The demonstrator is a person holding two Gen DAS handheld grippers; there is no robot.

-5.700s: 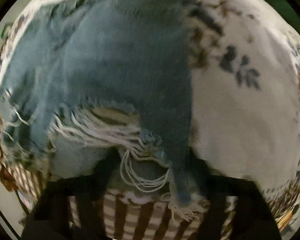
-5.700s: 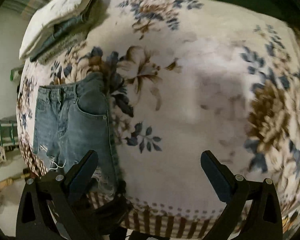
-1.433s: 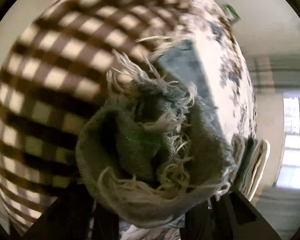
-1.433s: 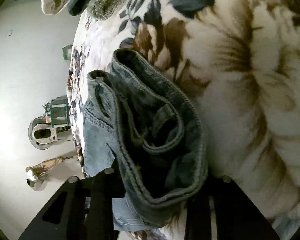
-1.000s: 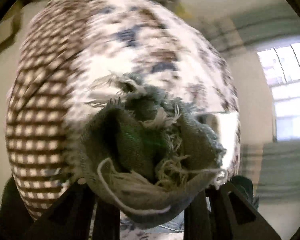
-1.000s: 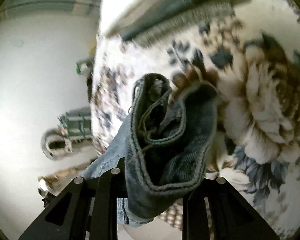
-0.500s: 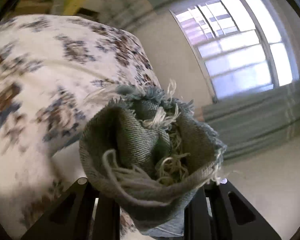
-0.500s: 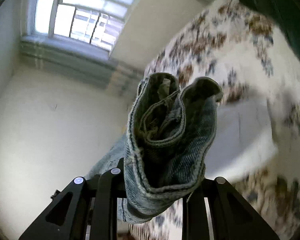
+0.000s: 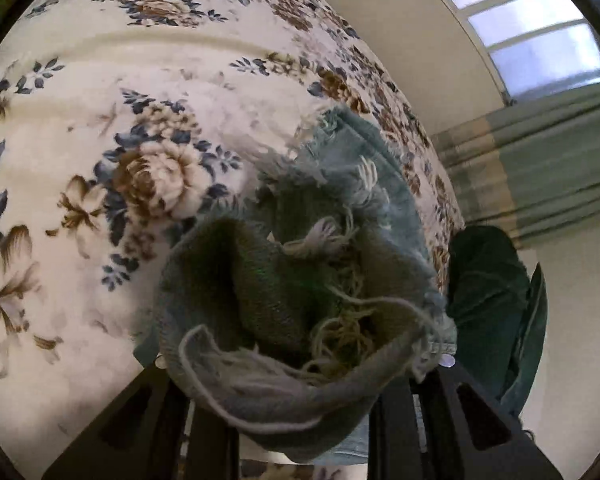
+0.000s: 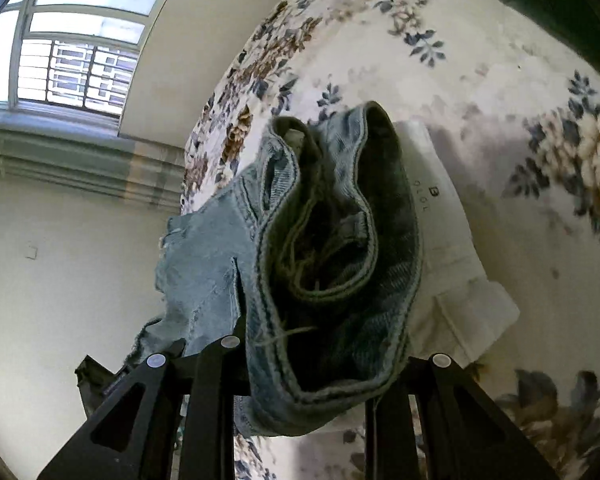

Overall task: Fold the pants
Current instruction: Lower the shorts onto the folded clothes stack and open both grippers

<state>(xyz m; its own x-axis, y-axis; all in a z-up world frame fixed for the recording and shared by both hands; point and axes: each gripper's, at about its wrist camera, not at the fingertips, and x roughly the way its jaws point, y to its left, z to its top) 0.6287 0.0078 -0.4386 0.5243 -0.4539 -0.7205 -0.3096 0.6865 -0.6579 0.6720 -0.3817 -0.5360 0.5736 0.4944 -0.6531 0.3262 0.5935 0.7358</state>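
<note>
The pants are light blue denim shorts with frayed hems. My left gripper [image 9: 300,404] is shut on the bunched frayed hem [image 9: 296,296], which fills the middle of the left wrist view and hides the fingertips. My right gripper [image 10: 300,392] is shut on the bunched waistband [image 10: 332,256], with more denim [image 10: 204,272] hanging to its left. Both grippers hold the shorts lifted above the floral bedspread [image 9: 100,152].
A folded white garment [image 10: 452,264] lies on the bedspread [image 10: 520,112] just behind the held waistband. A dark green cloth [image 9: 492,300] sits at the bed's right edge. A window [image 10: 68,48] and curtains [image 9: 540,168] stand beyond the bed.
Both grippers, still clamped on the shorts, have carried them up off the bed edge and swung toward the middle of the bed, over the folded white garment.
</note>
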